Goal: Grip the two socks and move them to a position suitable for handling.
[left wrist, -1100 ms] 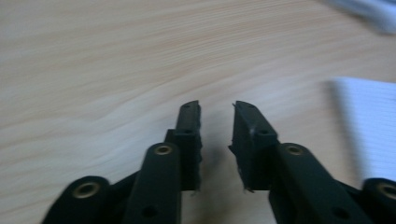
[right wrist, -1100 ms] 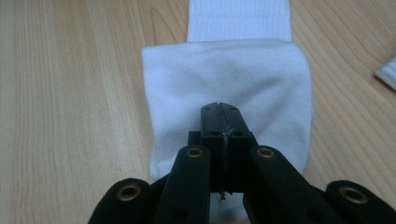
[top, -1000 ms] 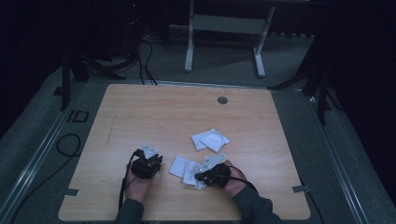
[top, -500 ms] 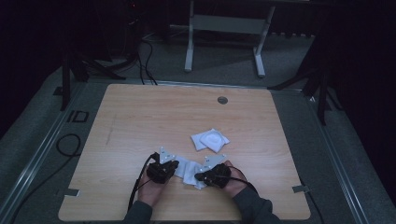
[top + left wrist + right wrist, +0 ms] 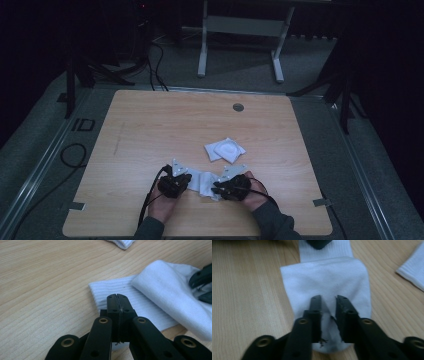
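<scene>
On the surface [image 5: 150, 130], a sock [image 5: 204, 182] lies near the person's edge, about midway across. The left hand-held gripper [image 5: 176, 182] sits at the sock's left end and the right hand-held gripper [image 5: 231, 187] at its right end, so the sock lies between them. A second, folded sock [image 5: 225, 149] lies behind the first, farther from the person and slightly to the right, apart from it. Beyond the surface's far edge, a frame [image 5: 240, 30] stands on the floor.

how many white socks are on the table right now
2. One sock lies stretched between the left gripper and the right gripper near the front edge. A second, folded sock sits just behind it, toward the table's middle. A folded pair could hide another.
</scene>
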### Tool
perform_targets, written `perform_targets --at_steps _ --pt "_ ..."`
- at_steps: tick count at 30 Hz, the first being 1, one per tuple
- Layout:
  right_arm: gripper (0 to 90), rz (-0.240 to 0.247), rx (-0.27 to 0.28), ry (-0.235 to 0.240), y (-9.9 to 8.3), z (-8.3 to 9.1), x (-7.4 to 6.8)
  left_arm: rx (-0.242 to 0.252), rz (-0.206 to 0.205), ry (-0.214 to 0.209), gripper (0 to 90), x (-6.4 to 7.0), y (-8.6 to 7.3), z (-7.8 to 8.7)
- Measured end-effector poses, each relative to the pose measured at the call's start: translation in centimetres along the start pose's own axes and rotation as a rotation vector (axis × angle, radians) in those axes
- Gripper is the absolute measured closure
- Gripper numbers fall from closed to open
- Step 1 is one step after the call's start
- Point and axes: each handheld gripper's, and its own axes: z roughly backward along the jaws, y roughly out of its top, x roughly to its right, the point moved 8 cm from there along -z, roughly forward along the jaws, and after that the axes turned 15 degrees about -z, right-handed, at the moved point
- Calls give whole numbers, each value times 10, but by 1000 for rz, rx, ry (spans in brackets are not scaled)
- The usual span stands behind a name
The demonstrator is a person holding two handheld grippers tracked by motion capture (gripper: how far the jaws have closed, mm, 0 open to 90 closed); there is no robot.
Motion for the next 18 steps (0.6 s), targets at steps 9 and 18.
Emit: perform_targets --at_steps 9,18 --pt "594 -114 57 -56 4 19 12 -6 -4 11 894 1 0 0" --pt "703 -252 16 -64 -6 6 23 -10 -12 19 895 1 0 0"
